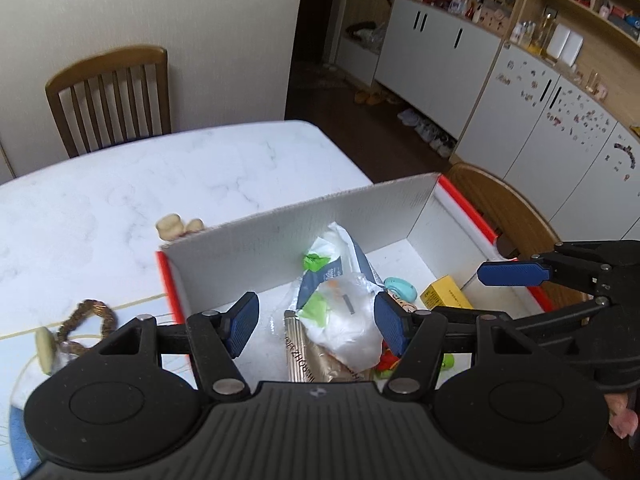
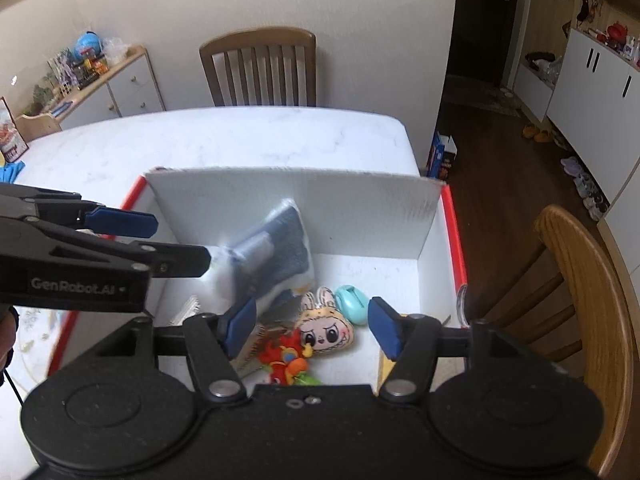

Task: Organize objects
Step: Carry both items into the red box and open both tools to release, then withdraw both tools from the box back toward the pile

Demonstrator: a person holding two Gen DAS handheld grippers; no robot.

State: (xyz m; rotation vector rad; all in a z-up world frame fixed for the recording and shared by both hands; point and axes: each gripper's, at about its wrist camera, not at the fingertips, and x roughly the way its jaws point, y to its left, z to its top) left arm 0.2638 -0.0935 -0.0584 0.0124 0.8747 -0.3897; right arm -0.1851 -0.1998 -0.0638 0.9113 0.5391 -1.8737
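A white cardboard box with a red rim [image 1: 400,196] [image 2: 280,184] stands on the marble table. In it lie a clear plastic bag with a blue-and-white pack [image 1: 340,312] [image 2: 272,256], a teal round thing [image 1: 402,286] [image 2: 352,300], a yellow carton [image 1: 446,298], a plush doll face [image 2: 326,330] and a red toy [image 2: 286,360]. My left gripper [image 1: 316,324] [image 2: 168,240] hangs open over the bag, which looks blurred in the right wrist view. Above the doll and the teal thing, my right gripper [image 2: 312,326] [image 1: 492,294] is open and holds nothing.
Left of the box on the table lie a brown bead bracelet [image 1: 86,320] and small cream figures [image 1: 174,226]. A wooden chair [image 2: 260,68] stands at the far side, another [image 2: 580,280] close to the box's right wall. Cabinets and shoes line the room's right side.
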